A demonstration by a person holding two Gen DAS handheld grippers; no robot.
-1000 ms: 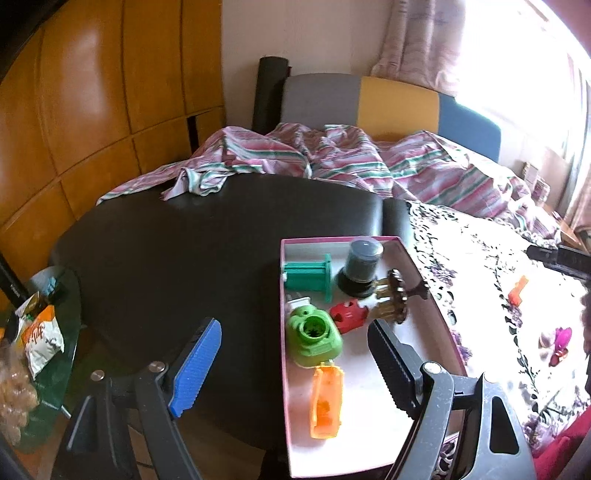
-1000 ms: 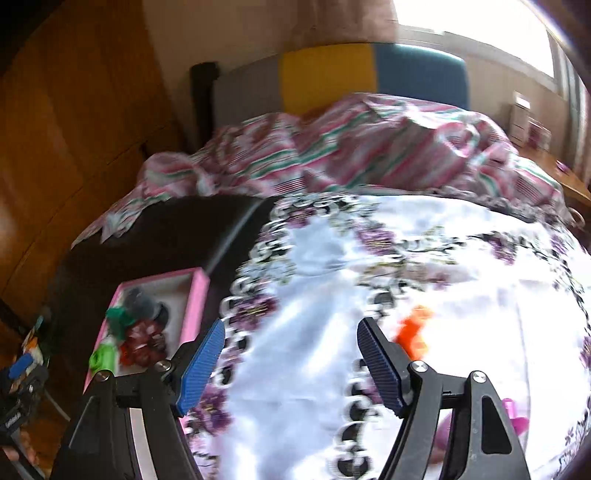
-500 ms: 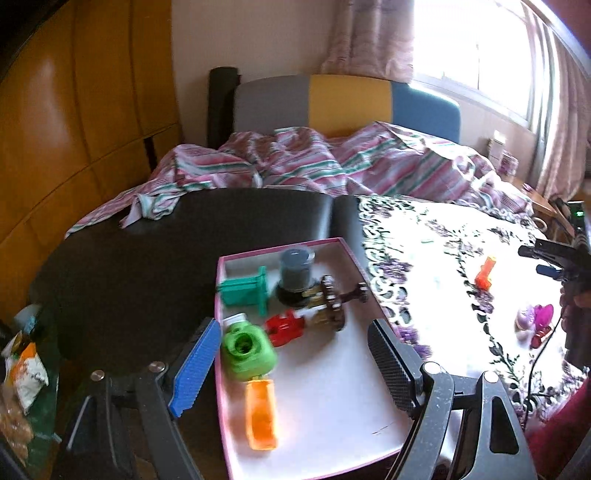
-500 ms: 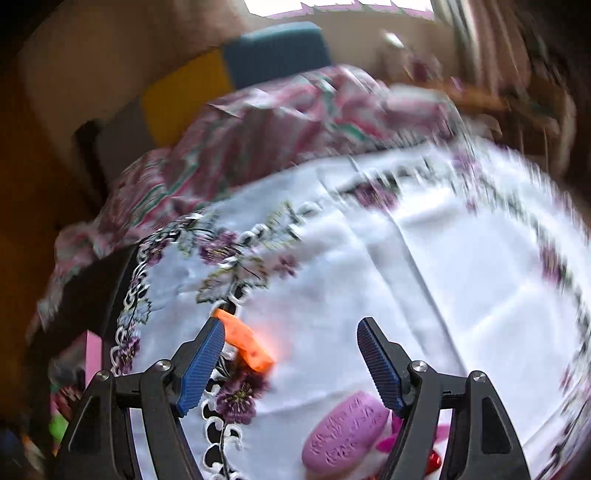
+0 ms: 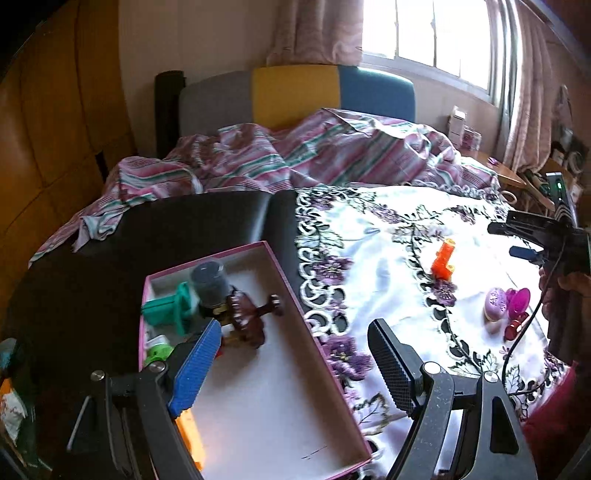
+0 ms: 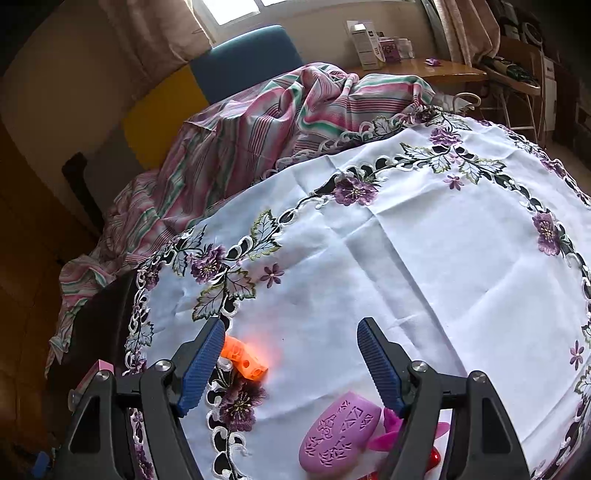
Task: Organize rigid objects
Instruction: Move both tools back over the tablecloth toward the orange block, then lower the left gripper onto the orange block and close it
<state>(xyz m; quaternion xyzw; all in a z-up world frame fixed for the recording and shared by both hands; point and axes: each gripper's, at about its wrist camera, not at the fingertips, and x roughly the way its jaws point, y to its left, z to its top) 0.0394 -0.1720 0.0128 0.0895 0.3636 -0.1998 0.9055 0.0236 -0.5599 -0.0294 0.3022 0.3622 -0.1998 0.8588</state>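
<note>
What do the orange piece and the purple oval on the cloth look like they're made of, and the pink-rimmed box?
Orange piece: looks like hard moulded plastic, glossy, with sharp edges and round holes.
Purple oval: smooth and matte with a raised pattern on top; plastic or perhaps soap, hard to tell.
Pink-rimmed box: thin straight walls and a flat white matte inside, probably cardboard.

Daylit room, strong backlight, heavy fisheye curve.
The bright multi-pane window [image 5: 428, 33] blows out to white and leaves the wooden wall panels [image 5: 55, 140] dim. The white embroidered tablecloth [image 6: 424, 258] glares; the small orange plastic block [image 6: 245, 360] blooms into a soft halo. Both pictures bend and darken toward the corners.
</note>
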